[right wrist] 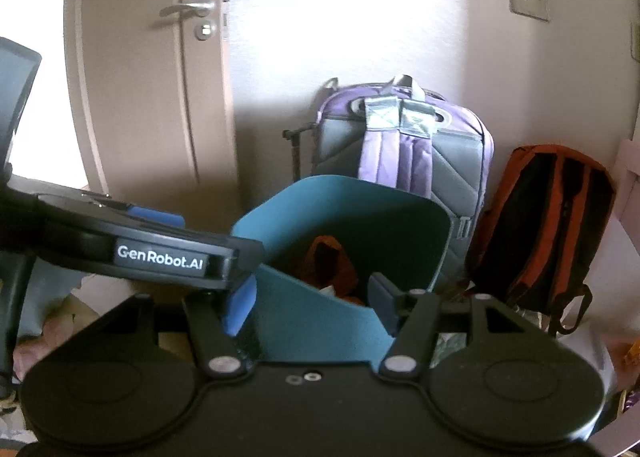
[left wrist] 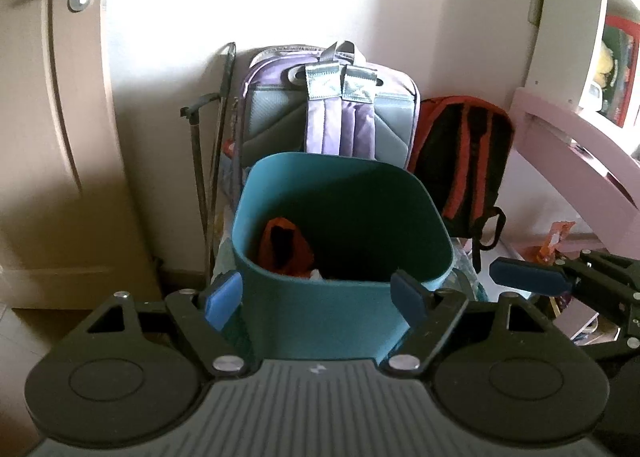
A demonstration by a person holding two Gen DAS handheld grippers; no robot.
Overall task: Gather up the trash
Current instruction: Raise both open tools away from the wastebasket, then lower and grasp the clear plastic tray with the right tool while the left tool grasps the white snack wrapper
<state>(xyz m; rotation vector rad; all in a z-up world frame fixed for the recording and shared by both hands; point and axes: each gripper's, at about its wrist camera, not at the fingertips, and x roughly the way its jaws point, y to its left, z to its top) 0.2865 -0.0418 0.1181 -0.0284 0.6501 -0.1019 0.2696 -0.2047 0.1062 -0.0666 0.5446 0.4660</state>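
Observation:
A teal waste bin (left wrist: 340, 309) stands on the floor in front of two backpacks; it also shows in the right wrist view (right wrist: 304, 321). Inside lie an orange wrapper (left wrist: 286, 249) and some pale scraps; the wrapper also shows in the right wrist view (right wrist: 332, 261). My left gripper (left wrist: 316, 299) is open and empty, its blue pads on either side of the bin's near wall. My right gripper (right wrist: 312, 303) is open and empty, just above the bin's near rim. The right gripper's finger (left wrist: 528, 277) shows at the right of the left wrist view. The left gripper's body (right wrist: 160, 253) crosses the right wrist view.
A purple and grey backpack (left wrist: 332, 113) leans on the wall behind the bin, a black and orange one (left wrist: 464, 161) to its right. A closed door (left wrist: 52, 117) is at the left. A pink shelf unit (left wrist: 580, 125) and an orange packet (left wrist: 554, 241) are at the right.

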